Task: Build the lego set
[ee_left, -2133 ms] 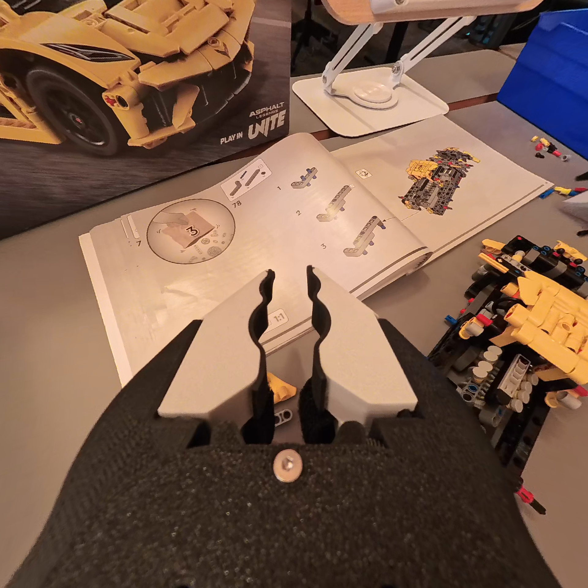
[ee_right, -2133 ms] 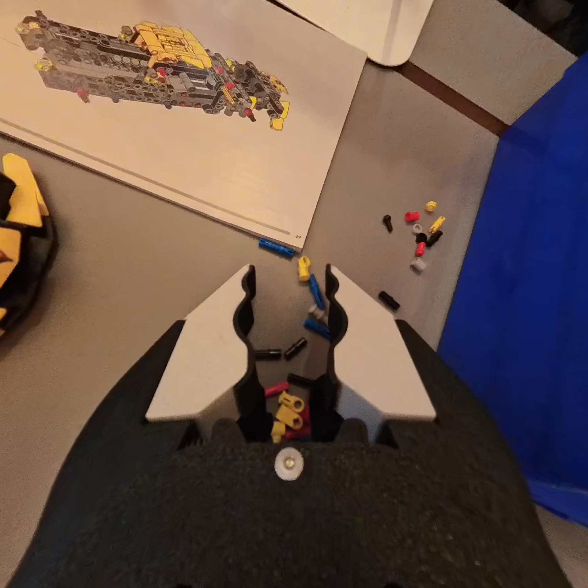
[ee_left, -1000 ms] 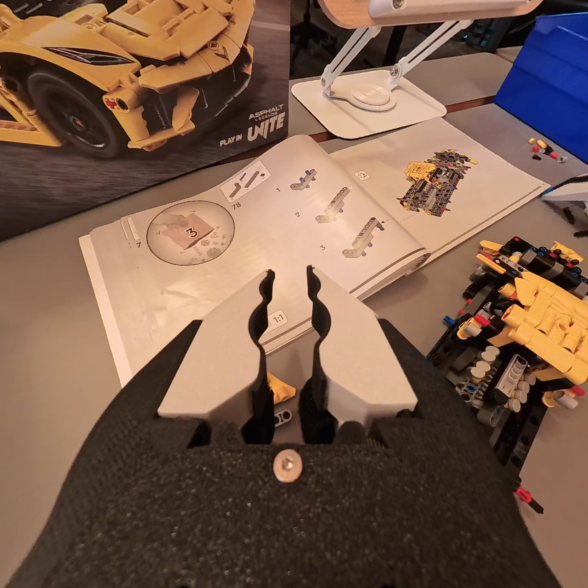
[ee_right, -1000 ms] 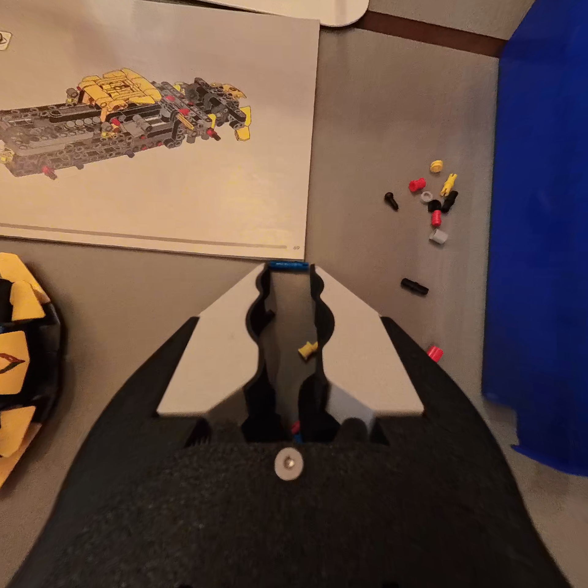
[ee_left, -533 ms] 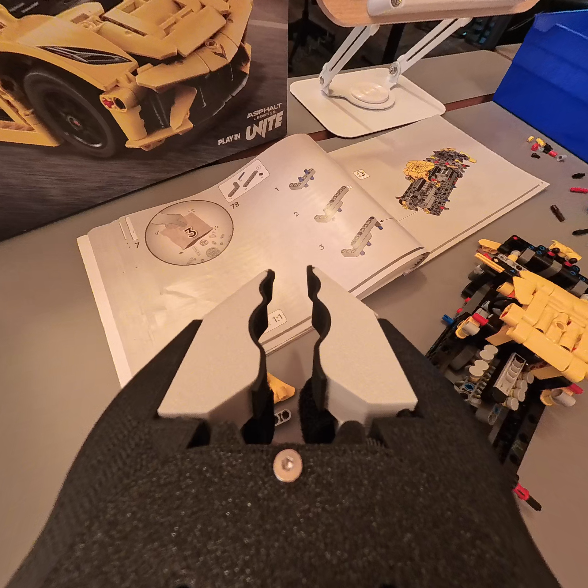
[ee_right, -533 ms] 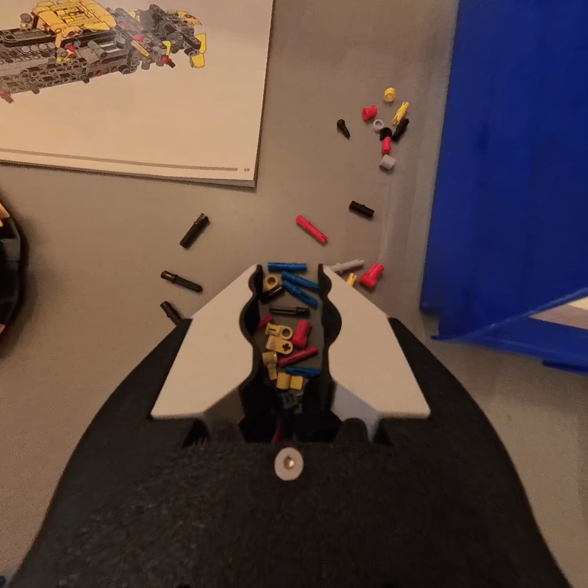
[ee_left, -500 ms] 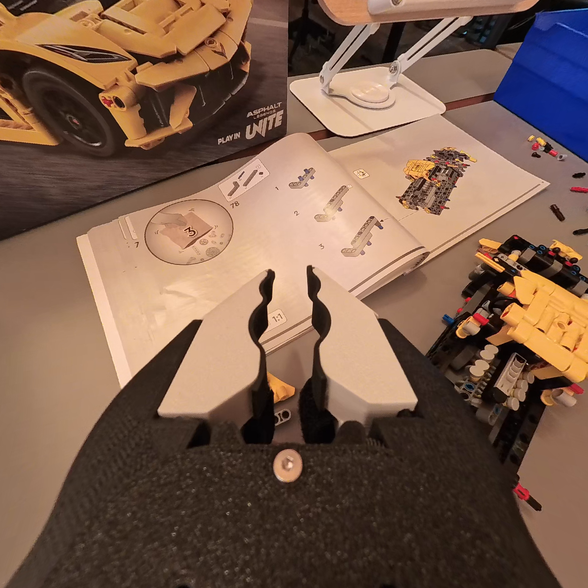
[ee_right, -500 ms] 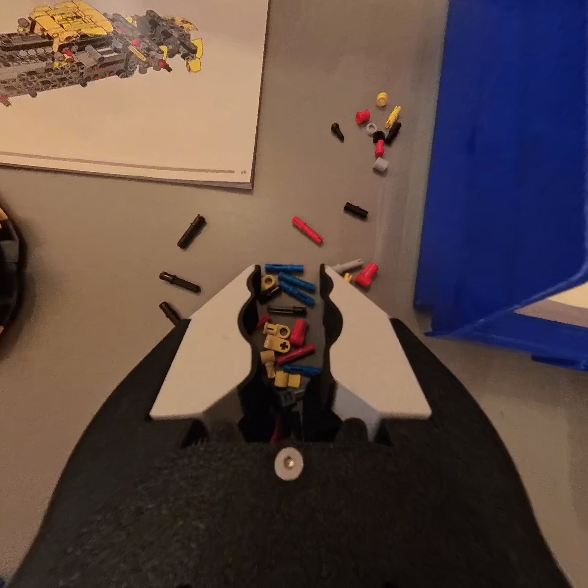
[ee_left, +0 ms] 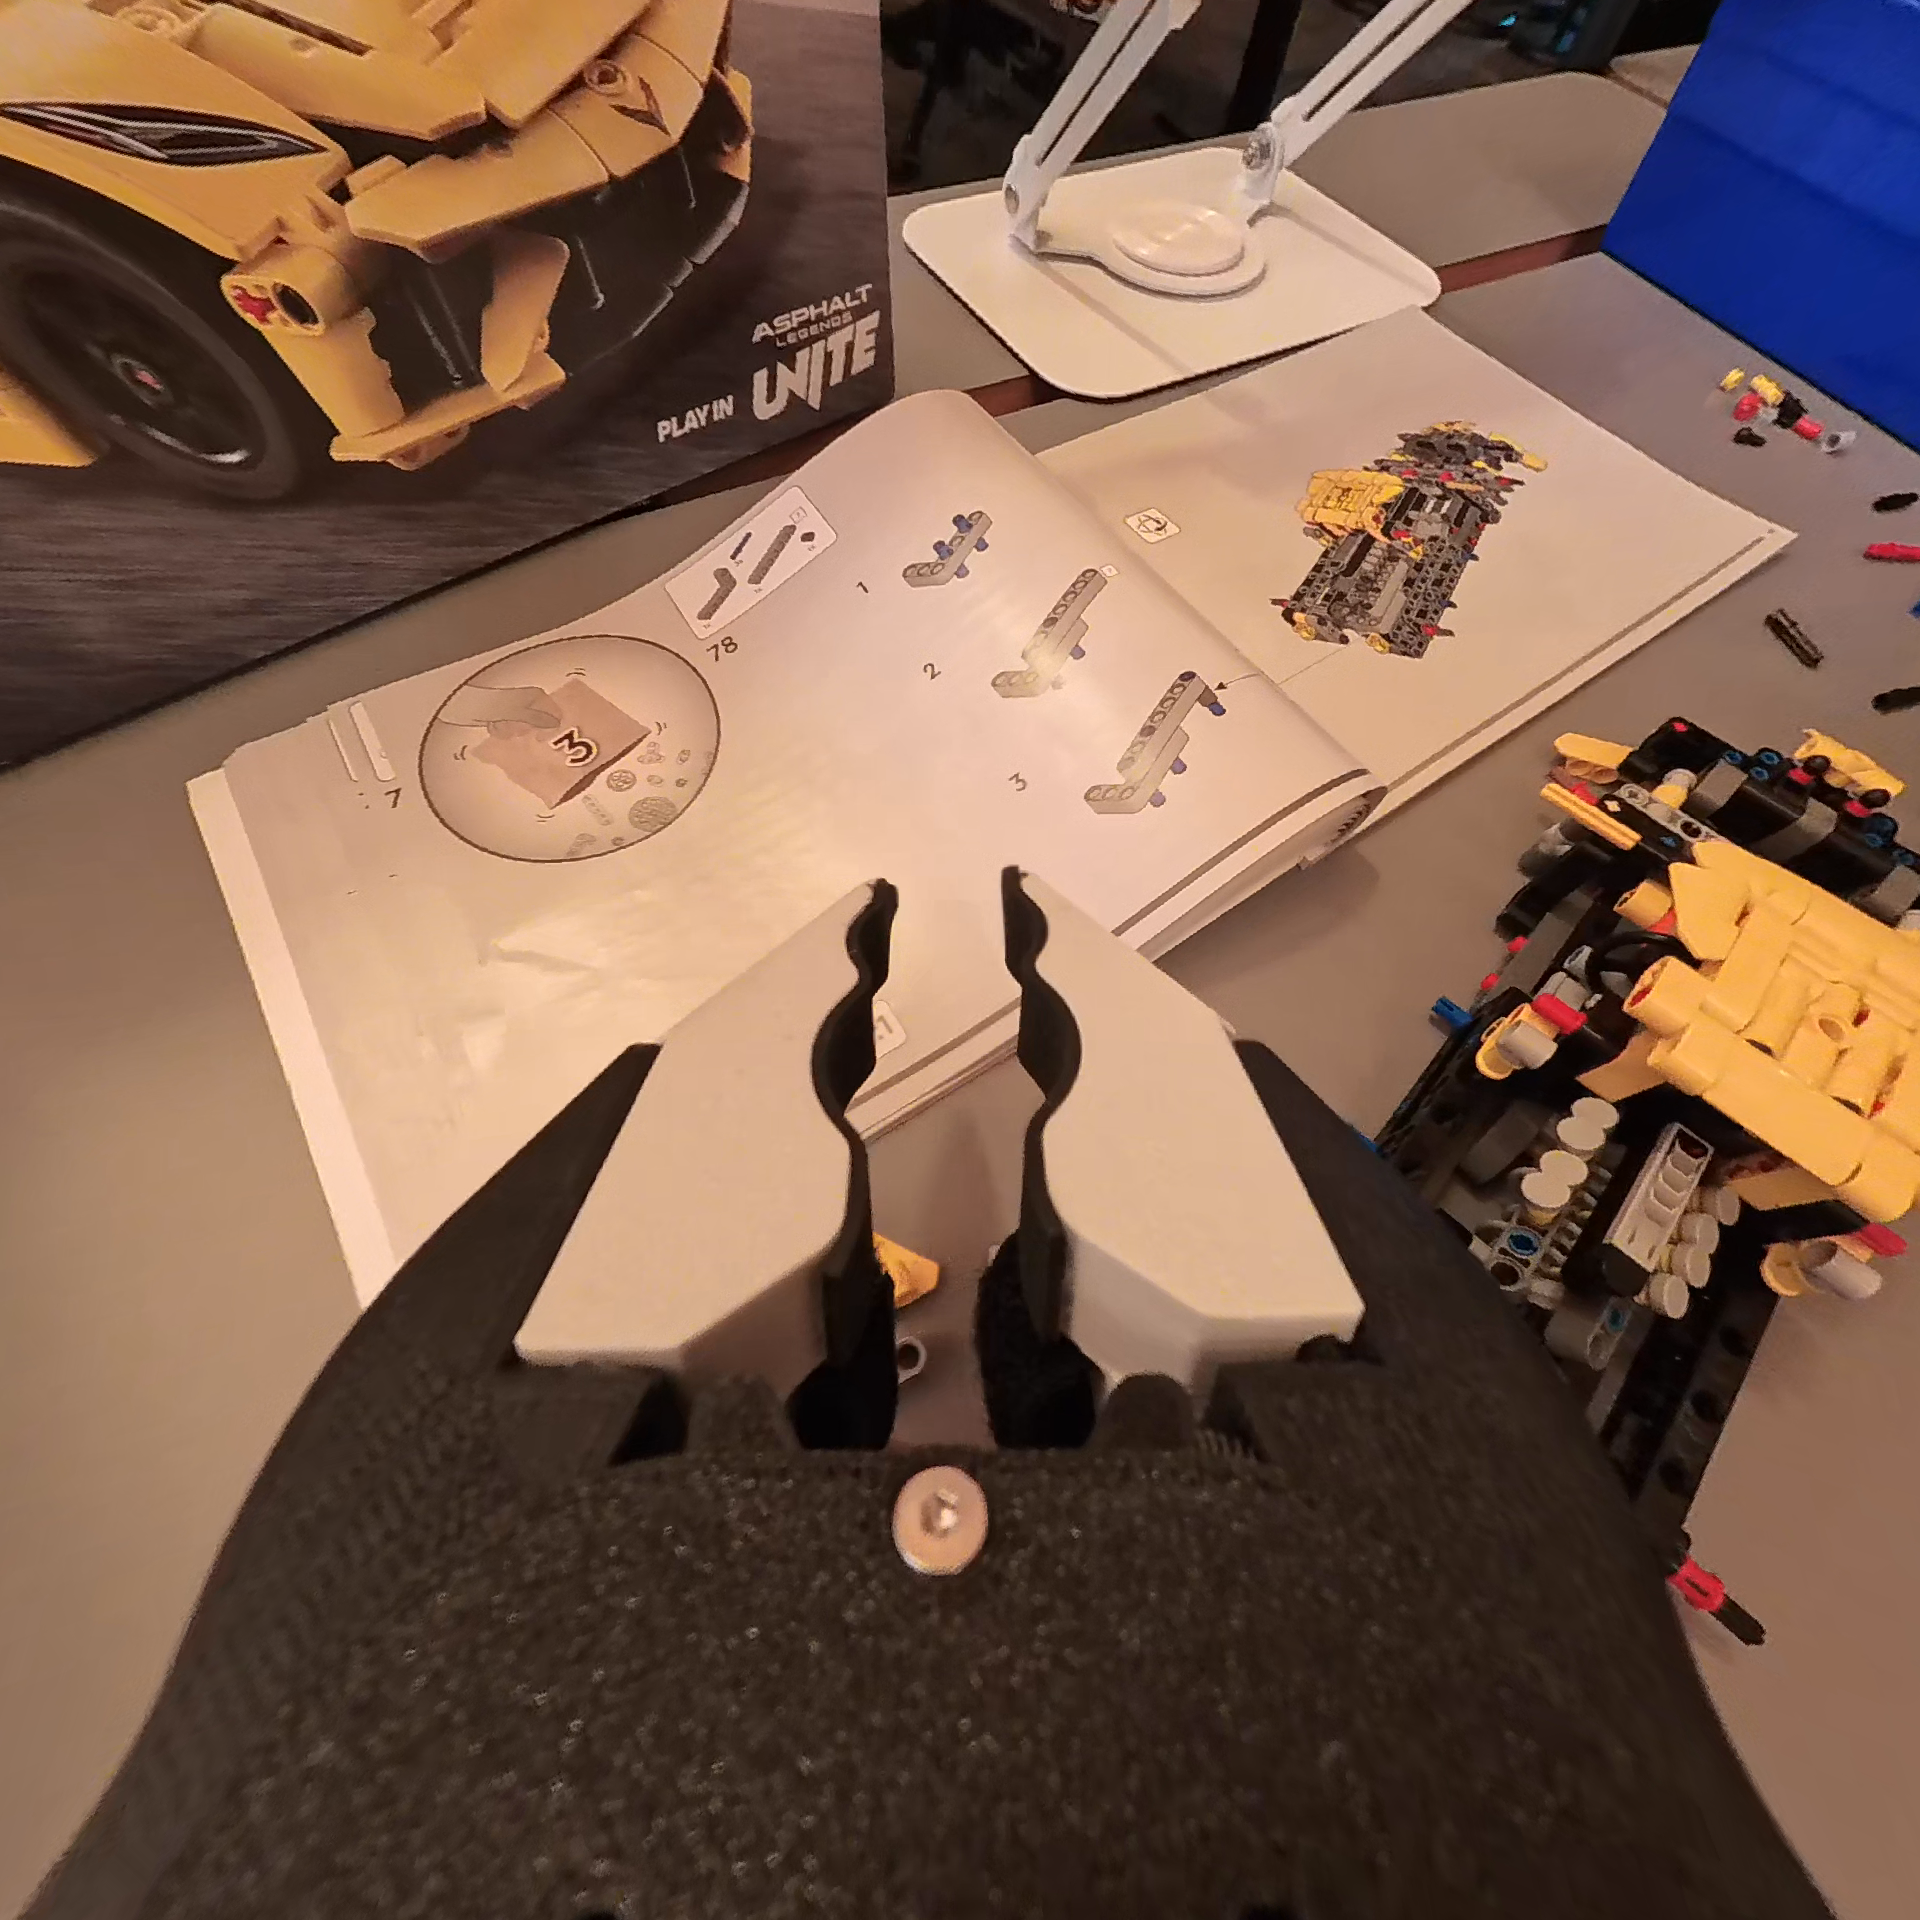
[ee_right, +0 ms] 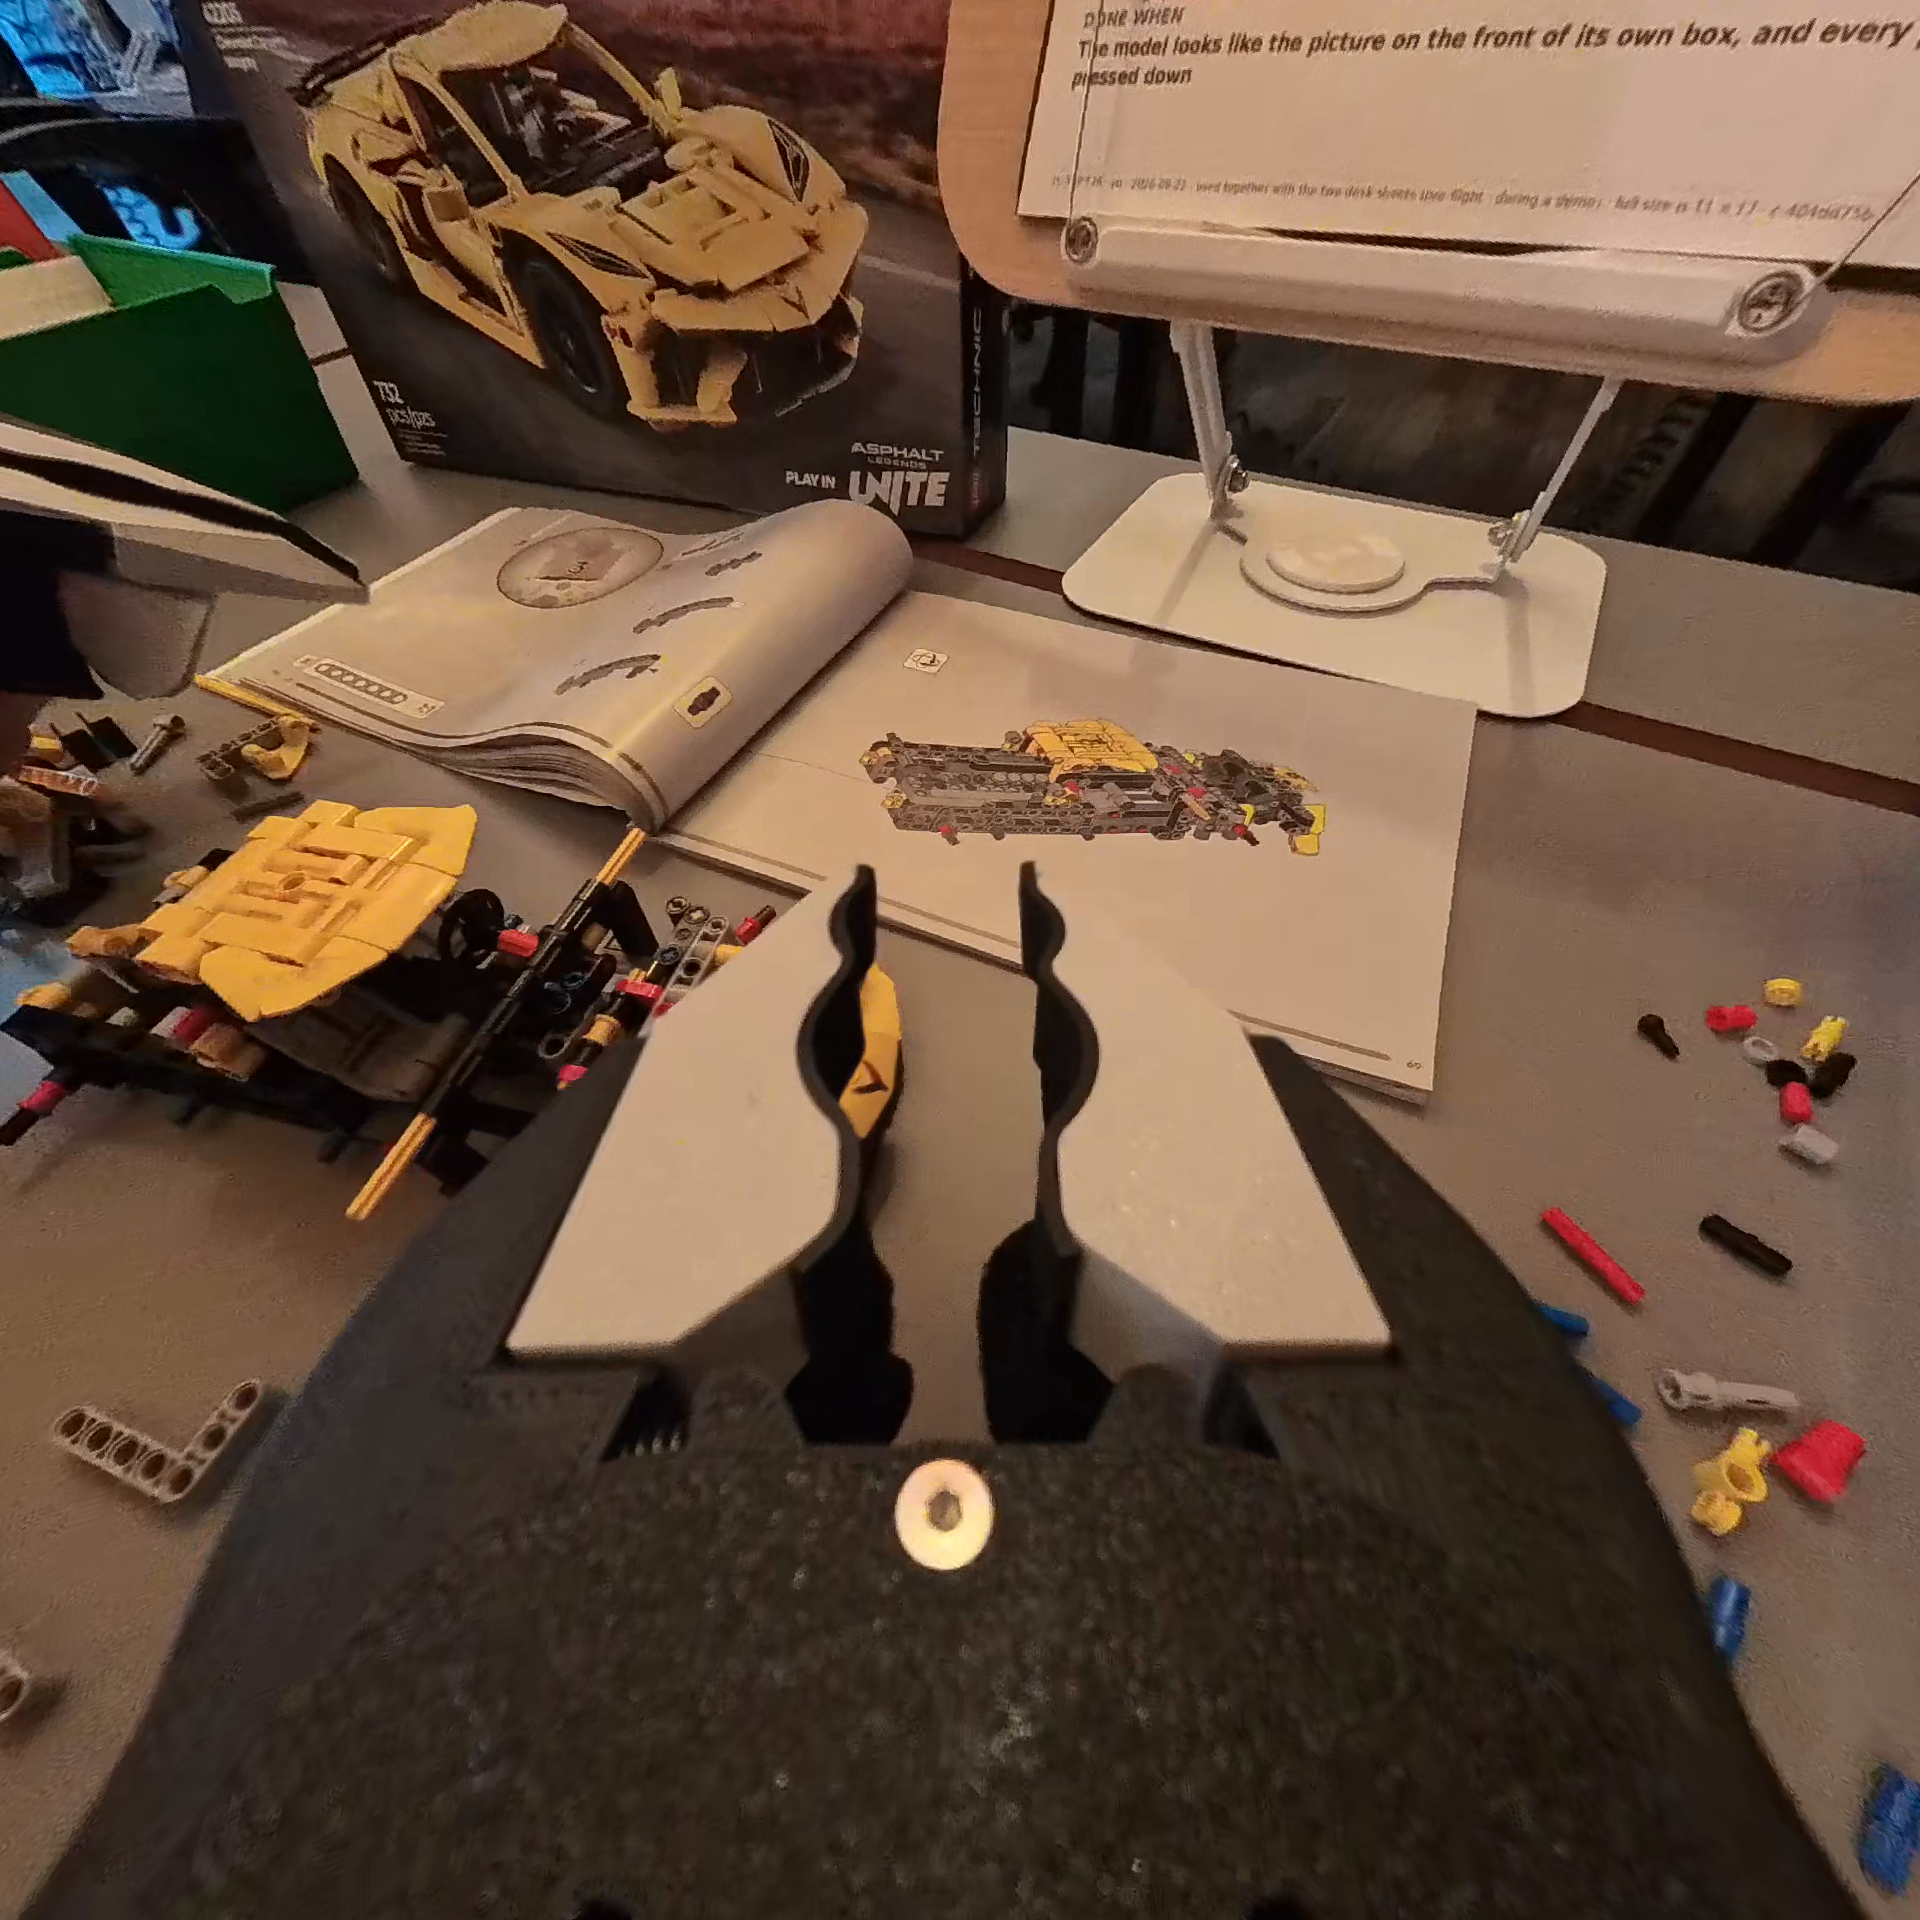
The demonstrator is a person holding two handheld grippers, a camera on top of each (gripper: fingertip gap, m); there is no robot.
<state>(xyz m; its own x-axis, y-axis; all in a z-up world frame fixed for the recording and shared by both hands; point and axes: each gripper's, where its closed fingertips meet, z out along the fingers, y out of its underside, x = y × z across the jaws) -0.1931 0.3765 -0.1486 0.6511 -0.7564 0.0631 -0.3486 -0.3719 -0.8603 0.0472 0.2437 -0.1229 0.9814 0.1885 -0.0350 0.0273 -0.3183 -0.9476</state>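
Note:
The part-built yellow and black car [ee_left: 1714, 1039] lies on the grey table to the right of my left gripper [ee_left: 940, 894], which is open and empty above the open instruction booklet [ee_left: 790, 748]. A small yellow piece [ee_left: 904, 1283] lies on the table under its fingers. My right gripper [ee_right: 943, 883] is open and empty, held above the table between the car [ee_right: 312, 935] and scattered small pins [ee_right: 1787, 1060]. The booklet [ee_right: 1143, 790] lies just beyond its tips. A yellow curved panel [ee_right: 878, 1049] shows between its fingers.
The set's box [ee_right: 644, 239] stands at the back, with a white document stand [ee_right: 1340, 582] to its right. A green bin [ee_right: 177, 374] is at the far left and a blue bin [ee_left: 1787, 156] at the far right. A grey L-shaped beam [ee_right: 156, 1444] lies at the near left. One gripper's finger ends stand about 30 centimeters off the other's. The small yellow piece [ee_left: 904, 1283] is closer to my left gripper, around 9 centimeters from its tips; the right tips are 30 centimeters off. It is also in sight in the right wrist view [ee_right: 274, 770].
My right gripper has tilted up from looking straight down at the loose pins beside the blue bin and now faces across the table. My left gripper has hardly moved.

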